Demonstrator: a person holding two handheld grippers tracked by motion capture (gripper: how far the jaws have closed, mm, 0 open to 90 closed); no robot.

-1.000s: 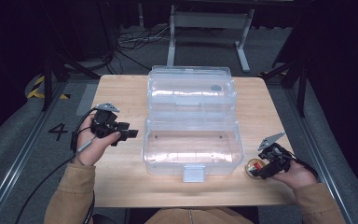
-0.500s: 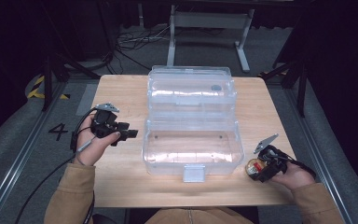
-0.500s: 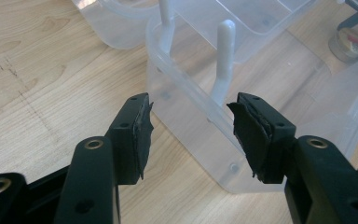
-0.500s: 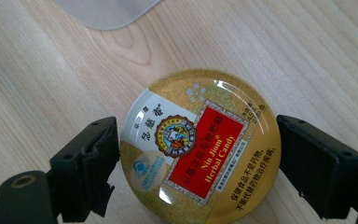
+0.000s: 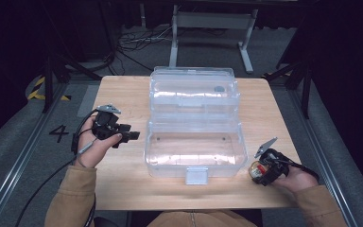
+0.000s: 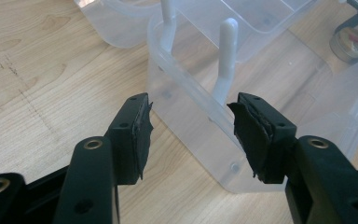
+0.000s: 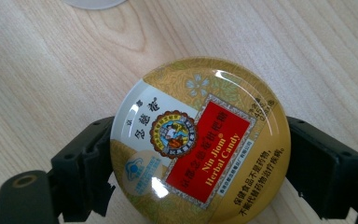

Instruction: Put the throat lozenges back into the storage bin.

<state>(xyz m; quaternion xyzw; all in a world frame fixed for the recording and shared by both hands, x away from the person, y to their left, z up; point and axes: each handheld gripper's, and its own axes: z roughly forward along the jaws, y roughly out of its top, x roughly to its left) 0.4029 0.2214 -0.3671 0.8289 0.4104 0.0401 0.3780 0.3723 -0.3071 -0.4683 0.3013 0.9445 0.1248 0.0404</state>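
one clear plastic box [image 5: 194, 125] lies open, left gripper [image 5: 133, 136] at nine o'clock gaping empty, right gripper [image 5: 256, 171] at four o'clock clamping one herbal candy tin [image 7: 199, 142].

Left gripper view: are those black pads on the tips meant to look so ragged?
They look worn. The pads on the left gripper have torn, frayed edges peeling from the jaws. Otherwise nothing stands out: the clear plastic box sits open and intact on the table.

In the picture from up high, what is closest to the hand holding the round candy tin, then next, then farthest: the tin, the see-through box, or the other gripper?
1. Candy tin: clamped in the right gripper, at the table's near right corner.
2. Clear box: just to its left, mid-table, lid open.
3. Left gripper: beyond the box, on the table's left side.
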